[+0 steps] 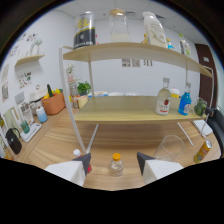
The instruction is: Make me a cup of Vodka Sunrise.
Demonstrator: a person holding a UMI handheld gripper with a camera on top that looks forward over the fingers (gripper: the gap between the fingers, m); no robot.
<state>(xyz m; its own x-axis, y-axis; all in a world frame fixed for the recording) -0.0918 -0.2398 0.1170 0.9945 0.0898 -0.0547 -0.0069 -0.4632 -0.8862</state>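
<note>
Gripper (114, 162) released — the two fingers stand wide apart with nothing pressed between them. A small clear bottle with an orange cap (116, 165) stands on the wooden counter (60, 145) between the fingertips, with a gap at each side; it rests on its own base. What it holds I cannot tell.

Just beyond the right finger, an empty clear glass (171, 147) — upright, no liquid or colour visible in it. To its right, near the counter's edge, a yellow-orange can or small bottle (203, 150), tilted in this wide view.

Progress, as a judgement: early. The glass looks dry, so no pouring is done. Vodka, juice and syrup all appear still to go in; the small bottle is the likely first pick.

Next tier back, a pale wood shelf (125, 114) on white legs. On it, right of centre: a clear spirit bottle with a red-and-white label (163, 100), likely the vodka, then a blue bottle (185, 102) beside it. At the left end, a small potted plant (83, 90).

Top shelf (130, 50) carries a dark-labelled jar (84, 31), a clear jar (118, 26) and a white carton-like bottle (153, 29).

Far left — a terracotta pot (53, 103) on the side counter, white walls with small pictures pinned up. A dark door (207, 60) at the far right.
</note>
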